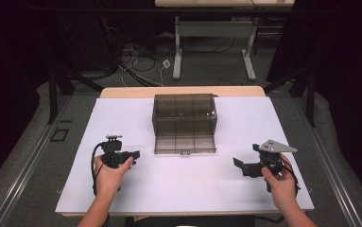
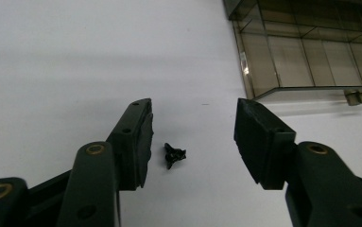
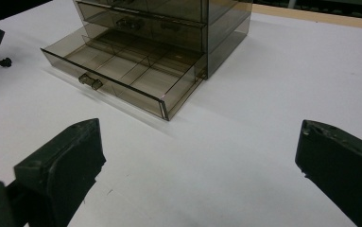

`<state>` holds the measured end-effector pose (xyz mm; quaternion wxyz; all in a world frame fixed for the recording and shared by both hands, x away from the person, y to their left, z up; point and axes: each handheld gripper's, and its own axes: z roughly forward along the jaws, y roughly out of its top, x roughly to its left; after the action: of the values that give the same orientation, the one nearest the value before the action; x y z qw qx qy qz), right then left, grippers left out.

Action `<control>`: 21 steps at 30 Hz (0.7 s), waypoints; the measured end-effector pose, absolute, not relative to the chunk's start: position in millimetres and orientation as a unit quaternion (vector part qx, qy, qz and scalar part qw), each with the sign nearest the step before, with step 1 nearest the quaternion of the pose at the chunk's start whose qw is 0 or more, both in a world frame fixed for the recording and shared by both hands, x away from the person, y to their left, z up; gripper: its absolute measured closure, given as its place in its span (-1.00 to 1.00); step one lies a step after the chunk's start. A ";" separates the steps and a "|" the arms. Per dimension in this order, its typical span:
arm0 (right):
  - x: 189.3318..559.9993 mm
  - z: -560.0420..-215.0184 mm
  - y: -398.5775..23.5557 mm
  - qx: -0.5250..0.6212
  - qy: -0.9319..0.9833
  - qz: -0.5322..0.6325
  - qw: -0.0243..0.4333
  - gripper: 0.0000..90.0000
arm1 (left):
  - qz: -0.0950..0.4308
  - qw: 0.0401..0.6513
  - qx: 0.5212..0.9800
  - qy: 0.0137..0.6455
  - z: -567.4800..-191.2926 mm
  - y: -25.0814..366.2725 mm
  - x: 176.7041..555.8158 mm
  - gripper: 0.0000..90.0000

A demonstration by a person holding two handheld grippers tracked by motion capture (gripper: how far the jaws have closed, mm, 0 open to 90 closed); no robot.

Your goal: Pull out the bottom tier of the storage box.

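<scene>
White table [image 1: 122, 189]: drawer box [image 1: 185, 111], small black piece [image 2: 174, 154].

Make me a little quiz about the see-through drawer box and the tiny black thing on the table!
1. True or false: the bottom drawer of the smoky drawer box is pulled out.
2. Where does the small black piece lie? A) inside the drawer B) on the white table between the left gripper fingers C) on top of the box
3. Fill in: the right gripper has its fingers ____ with nothing between them.

Key: 1 true. 2 B; the fingers do not touch it. 3 open.
</scene>
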<state>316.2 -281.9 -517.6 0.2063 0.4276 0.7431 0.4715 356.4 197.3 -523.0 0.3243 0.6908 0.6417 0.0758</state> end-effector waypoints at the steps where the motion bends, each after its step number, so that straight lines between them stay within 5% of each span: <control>1: 316.1 -517.4 -282.2 0.428 0.745 0.469 0.205 -0.97 | 0.073 0.321 0.691 0.643 -524.6 197.5 356.7 0.07; 21: 317.4 -518.8 -283.2 0.428 0.743 0.473 0.202 -0.92 | 0.064 0.305 0.692 0.652 -536.2 194.0 360.0 0.12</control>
<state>317.4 -283.2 -518.8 0.2020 0.4285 0.7432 0.4726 360.0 194.0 -536.2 0.3046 0.6916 0.6518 0.0639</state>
